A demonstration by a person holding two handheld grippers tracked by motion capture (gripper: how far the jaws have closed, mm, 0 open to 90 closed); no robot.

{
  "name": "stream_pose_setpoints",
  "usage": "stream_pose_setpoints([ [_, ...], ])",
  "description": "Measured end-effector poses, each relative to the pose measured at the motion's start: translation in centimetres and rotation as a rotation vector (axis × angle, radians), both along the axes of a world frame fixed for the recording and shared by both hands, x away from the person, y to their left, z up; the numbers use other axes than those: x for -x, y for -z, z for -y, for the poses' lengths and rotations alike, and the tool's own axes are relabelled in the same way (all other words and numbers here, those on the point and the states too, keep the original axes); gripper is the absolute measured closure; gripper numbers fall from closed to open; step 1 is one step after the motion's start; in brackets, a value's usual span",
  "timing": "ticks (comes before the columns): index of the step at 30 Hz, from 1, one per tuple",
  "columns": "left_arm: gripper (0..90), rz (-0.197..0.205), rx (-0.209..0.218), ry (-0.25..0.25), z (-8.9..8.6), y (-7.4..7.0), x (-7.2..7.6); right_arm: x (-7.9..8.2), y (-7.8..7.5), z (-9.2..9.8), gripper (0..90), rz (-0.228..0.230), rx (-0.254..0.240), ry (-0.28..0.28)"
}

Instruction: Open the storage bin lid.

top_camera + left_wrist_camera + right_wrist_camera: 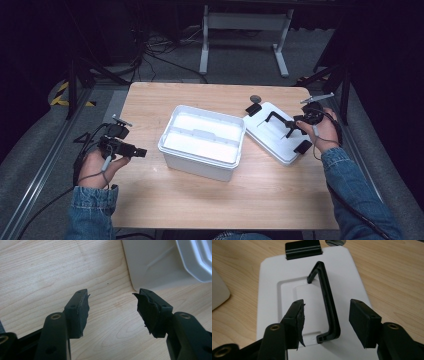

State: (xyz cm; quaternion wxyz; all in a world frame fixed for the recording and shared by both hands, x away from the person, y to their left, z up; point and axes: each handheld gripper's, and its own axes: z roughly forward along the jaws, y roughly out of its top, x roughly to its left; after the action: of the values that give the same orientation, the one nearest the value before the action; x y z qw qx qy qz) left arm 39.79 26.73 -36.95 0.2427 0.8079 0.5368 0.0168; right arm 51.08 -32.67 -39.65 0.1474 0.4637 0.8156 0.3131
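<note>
A white lidless storage box (202,142) sits open at the middle of the tabletop (210,200), its inside bare as far as the high view shows. Its white lid (274,131) lies flat on the tabletop toward the right edge, apart from the box, with a black carrying handle (327,307) standing up from its top and black latch clips (253,109) at its ends. Judging from how things lie, the lid is already off and set down; whether anything goes into the box, or the lid goes back on, is left open.

The right gripper (325,323) hovers over the lid near the right edge, jaws parted and straddling the handle; neither pad presses on it, so the handle sits loose between them. The left gripper (112,312), held low near the left edge of the tabletop, points toward the near left corner of the box with its jaws wide apart and nothing between them but bare wood. Both pads there look frayed at their edges.

The tabletop is pale wood-grain board with rounded corners, otherwise uncluttered except for a small dark round object (255,98) at the far edge, just beyond the lid. The person's denim sleeves (91,212) enter from the near edge. Around the tabletop, the room is dark: grey floor, a tangle of black cables (160,55) beyond the far left corner, the white frame of another table (245,30) farther back, and yellow-black hazard tape (61,95) off to the left.
</note>
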Motion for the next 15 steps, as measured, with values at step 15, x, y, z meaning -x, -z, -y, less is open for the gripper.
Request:
stream_pose_setpoints([
  [15,42.8,0.012,0.005,0.001,-0.1,-0.2,0.5,6.5,-4.0,-3.0,44.9,0.061,-0.056,-0.181],
])
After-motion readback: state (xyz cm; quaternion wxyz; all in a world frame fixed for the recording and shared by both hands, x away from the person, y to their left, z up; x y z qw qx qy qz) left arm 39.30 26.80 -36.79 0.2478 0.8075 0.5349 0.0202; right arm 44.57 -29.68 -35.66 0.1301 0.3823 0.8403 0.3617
